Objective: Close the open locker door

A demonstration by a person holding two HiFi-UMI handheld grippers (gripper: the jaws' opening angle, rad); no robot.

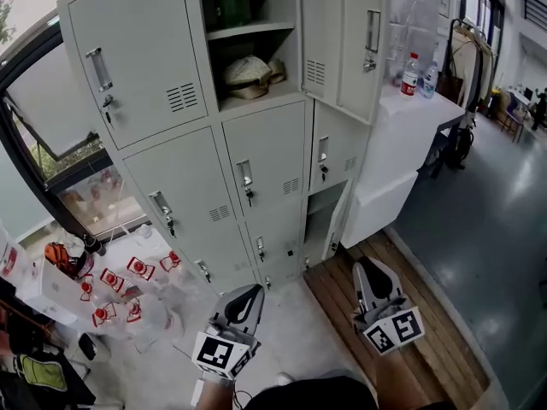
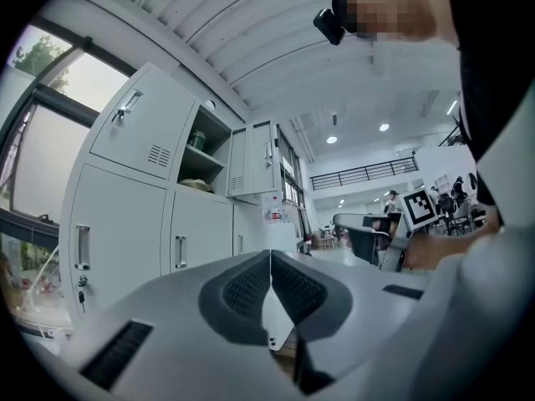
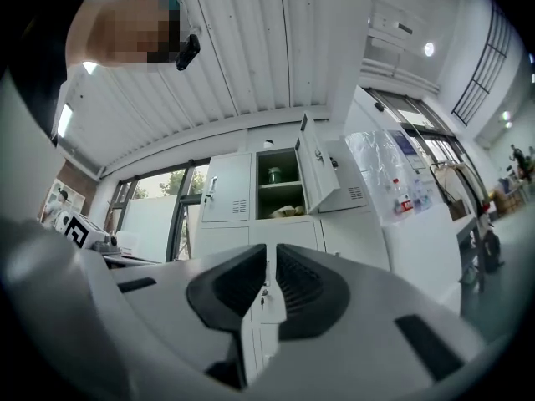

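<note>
The grey locker bank [image 1: 256,156] stands ahead of me in the head view. Its top middle compartment [image 1: 248,41] is open, with a green jar and a cloth bundle on its shelves. That compartment's door [image 1: 342,32] is swung out to the right. The lowest right door [image 1: 338,222] is also ajar. My left gripper [image 1: 245,300] and right gripper [image 1: 373,278] hover low over the floor, well short of the lockers, both shut and holding nothing. The open door [image 3: 319,172] shows high up in the right gripper view above my right gripper [image 3: 270,259]. The left gripper [image 2: 270,261] faces the lockers side-on.
A white counter [image 1: 402,143] carrying bottles [image 1: 412,73] adjoins the lockers on the right. A wooden platform [image 1: 427,331] lies under my right gripper. Clear bags with red-capped items [image 1: 128,284] lie on the floor at the left, below a window [image 1: 51,135].
</note>
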